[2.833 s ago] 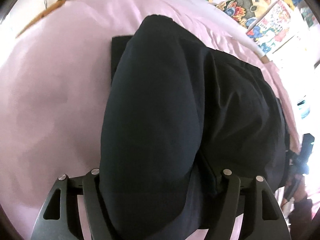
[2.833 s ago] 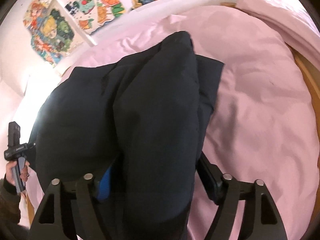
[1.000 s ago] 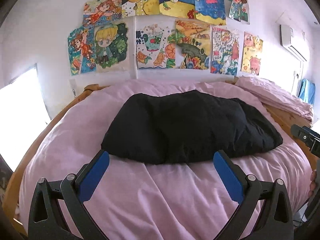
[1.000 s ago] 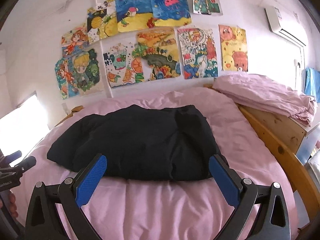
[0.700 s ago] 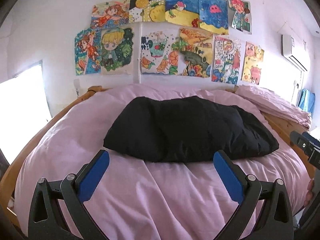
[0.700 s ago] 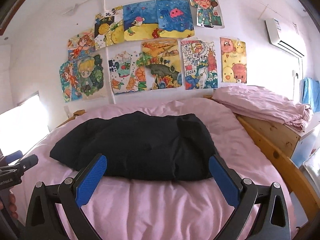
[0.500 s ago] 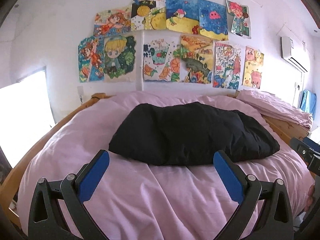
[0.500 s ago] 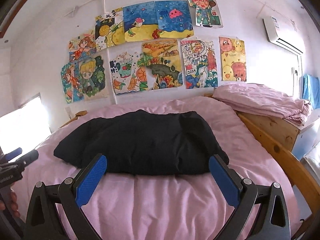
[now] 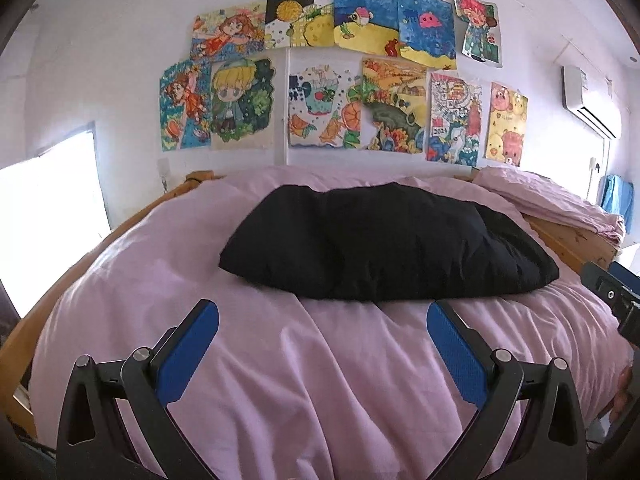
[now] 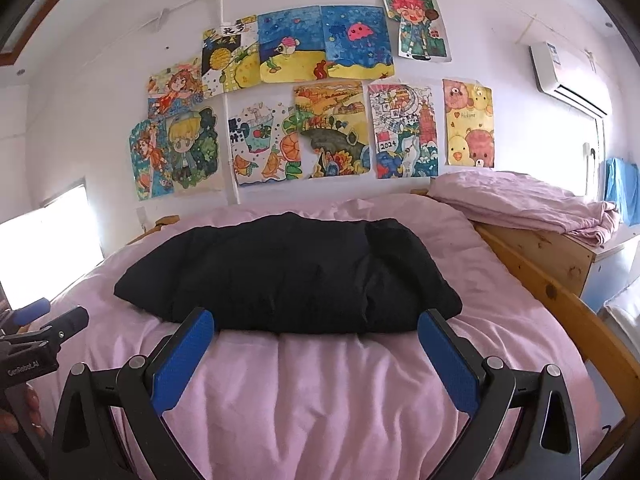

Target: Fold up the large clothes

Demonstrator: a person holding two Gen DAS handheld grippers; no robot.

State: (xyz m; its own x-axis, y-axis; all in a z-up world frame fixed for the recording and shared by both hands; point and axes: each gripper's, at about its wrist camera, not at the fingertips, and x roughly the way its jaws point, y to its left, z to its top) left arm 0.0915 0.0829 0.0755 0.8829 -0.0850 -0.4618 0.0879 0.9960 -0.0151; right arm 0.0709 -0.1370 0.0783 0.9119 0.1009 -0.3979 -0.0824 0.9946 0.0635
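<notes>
A black puffy garment [image 9: 384, 240] lies folded into a wide bundle on the pink bed cover [image 9: 312, 380]; it also shows in the right wrist view [image 10: 288, 276]. My left gripper [image 9: 322, 312] is open and empty, held back from the garment's near edge. My right gripper [image 10: 316, 320] is open and empty, with its blue pads [image 10: 184, 356] just short of the bundle. The right gripper's body shows at the right edge of the left wrist view [image 9: 612, 300]; the left one shows at the left edge of the right wrist view [image 10: 36, 344].
A wooden bed frame [image 10: 560, 300] runs along the right side. A folded pink quilt [image 10: 520, 200] lies on a wooden cabinet [image 10: 556, 248] at the right. Drawings [image 10: 304, 120] cover the wall behind. A bright window [image 9: 48, 208] is at the left.
Both grippers let go of the black garment, opened and pulled back from it. It now lies folded on the bed. In the last second the views drew back a little more.
</notes>
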